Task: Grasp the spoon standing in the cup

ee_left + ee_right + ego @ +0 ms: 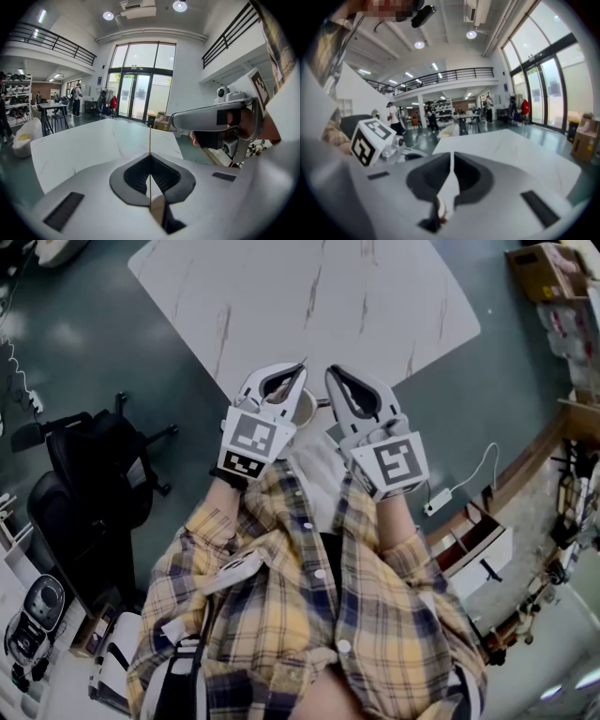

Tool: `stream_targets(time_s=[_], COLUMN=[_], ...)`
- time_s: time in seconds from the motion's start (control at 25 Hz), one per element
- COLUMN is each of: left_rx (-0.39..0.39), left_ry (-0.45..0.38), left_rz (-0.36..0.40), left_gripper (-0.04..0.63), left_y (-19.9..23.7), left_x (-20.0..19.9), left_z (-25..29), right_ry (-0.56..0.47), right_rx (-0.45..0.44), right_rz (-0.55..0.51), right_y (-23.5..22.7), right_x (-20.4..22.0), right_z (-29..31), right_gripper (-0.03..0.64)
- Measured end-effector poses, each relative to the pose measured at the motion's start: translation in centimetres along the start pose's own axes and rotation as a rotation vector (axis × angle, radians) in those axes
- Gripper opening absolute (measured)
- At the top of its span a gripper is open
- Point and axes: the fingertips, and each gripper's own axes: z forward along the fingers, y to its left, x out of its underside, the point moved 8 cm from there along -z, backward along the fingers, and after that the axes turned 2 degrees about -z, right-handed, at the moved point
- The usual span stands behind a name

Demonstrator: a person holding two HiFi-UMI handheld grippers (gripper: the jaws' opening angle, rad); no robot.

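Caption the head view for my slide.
Plaid-shirted person holds left tool and right tool, both shut, side by side over the near corner of a white marbled table.

White grey-veined table, yellow-navy plaid shirt

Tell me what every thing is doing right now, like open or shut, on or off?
left gripper: shut, nothing pinched that I can see.
right gripper: shut, nothing in it.
cup: upright, mostly hidden between the grippers.
spoon: not grasped, too hidden to make out.
ceiling lights: on.
office chair: nobody sitting in it.
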Motion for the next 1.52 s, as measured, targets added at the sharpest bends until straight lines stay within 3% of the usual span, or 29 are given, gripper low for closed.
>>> stream_targets(time_s=[0.4,0.8,1.52], left_rx=[-0.04,-0.115,-0.355], left_ry=[-0.101,-0.223,-0.406], left_rz=[0.02,0.042,0.056], left_gripper=[0.017,0.017,0.017], left_y=[-0.1,0.0,1.4], left_x=[-3.0,-6.4,-12.0], left_z=[-1.9,-4.7,-11.4], right_ry=[0.015,-0.066,-0.26], right_rx=[0.001,-0.073,-0.278], right_rz=[-0.015,-0.089,-0.214], right_y=[0.5,1.4,3.8], right_x=[-1.3,-4.3,-11.7], right_z=[0.8,1.3,3.4], right_gripper=[0.04,0.04,0.04])
